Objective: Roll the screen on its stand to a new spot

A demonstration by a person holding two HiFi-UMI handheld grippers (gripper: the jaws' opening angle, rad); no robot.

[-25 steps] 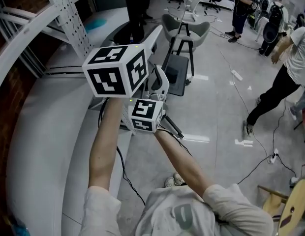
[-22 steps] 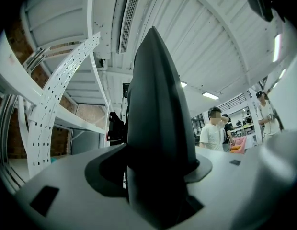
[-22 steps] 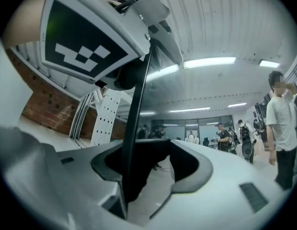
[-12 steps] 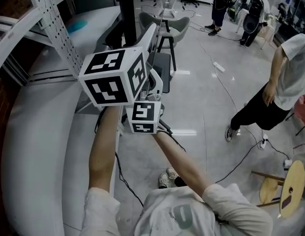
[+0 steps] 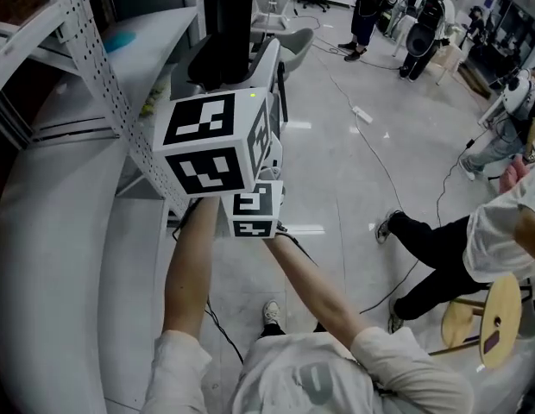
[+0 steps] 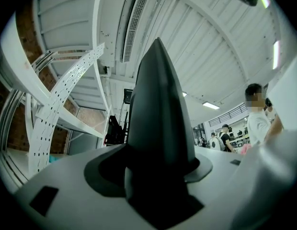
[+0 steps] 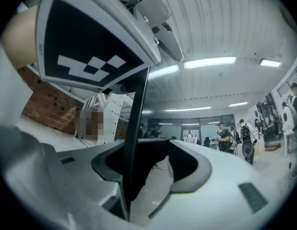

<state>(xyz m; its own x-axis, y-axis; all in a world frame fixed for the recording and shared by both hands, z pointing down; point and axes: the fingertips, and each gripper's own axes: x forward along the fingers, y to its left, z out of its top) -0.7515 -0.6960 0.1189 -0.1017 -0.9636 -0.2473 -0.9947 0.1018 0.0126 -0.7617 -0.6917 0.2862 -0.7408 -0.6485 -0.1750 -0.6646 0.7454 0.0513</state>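
The left gripper clamps wide on the dark edge of the screen — just below it the right gripper stands open, that thin edge between its jaws.

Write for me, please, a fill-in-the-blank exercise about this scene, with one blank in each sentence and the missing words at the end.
1. In the right gripper view, the thin dark edge of the screen stands between the right gripper's ______.
2. In the head view, the round wooden stool stands near the ______ edge of the picture.
3. The slanted white beam at the left of the head view is full of small ______.

Missing words: jaws; right; holes
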